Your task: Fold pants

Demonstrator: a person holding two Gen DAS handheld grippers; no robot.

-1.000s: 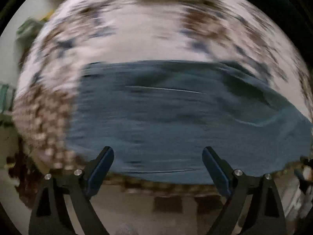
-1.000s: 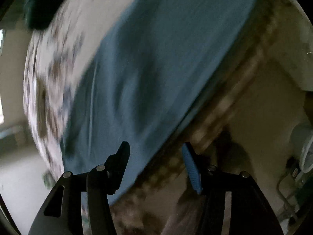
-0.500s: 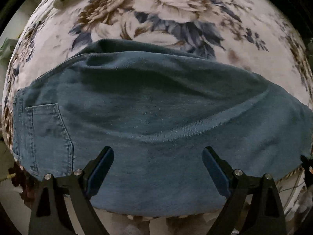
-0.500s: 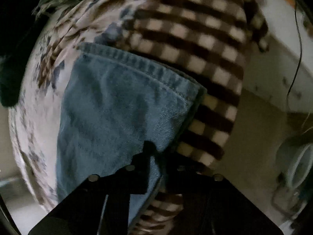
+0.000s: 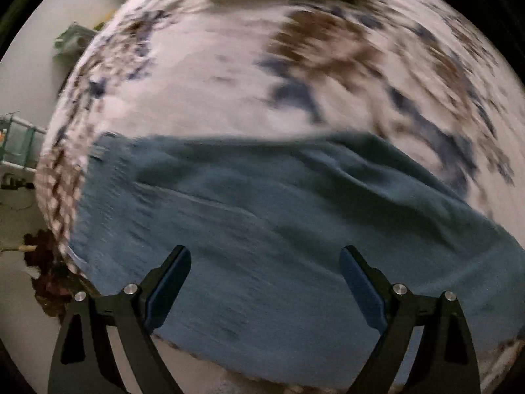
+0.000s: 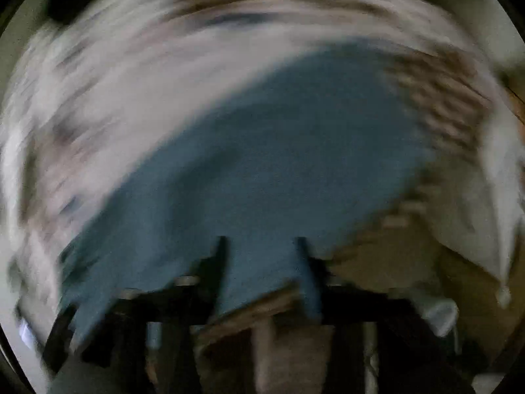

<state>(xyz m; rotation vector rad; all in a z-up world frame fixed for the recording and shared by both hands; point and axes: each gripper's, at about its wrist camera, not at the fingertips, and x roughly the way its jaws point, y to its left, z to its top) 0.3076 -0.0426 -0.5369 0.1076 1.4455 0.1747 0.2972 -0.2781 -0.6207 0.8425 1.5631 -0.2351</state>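
Blue denim pants (image 5: pixel 279 229) lie spread across a floral bedspread (image 5: pixel 246 75); the frames are blurred by motion. My left gripper (image 5: pixel 265 262) is open and empty, its fingers hovering over the near edge of the pants. In the right wrist view the pants (image 6: pixel 262 164) fill the middle of the frame. My right gripper (image 6: pixel 261 246) shows a clear gap between its fingers, with denim seen through the gap; the blur hides whether it touches the cloth.
A brown-and-white checked blanket (image 6: pixel 443 108) lies at the bed's edge beside the pants, and also shows at the left edge in the left wrist view (image 5: pixel 62 190). Pale floor (image 6: pixel 393 256) lies below the bed. A green rack (image 5: pixel 16 141) stands by the wall.
My right gripper was shut on the pants' hem half a second ago; it now stands apart and the view has swung over the pants. The left view has shifted and blurred.
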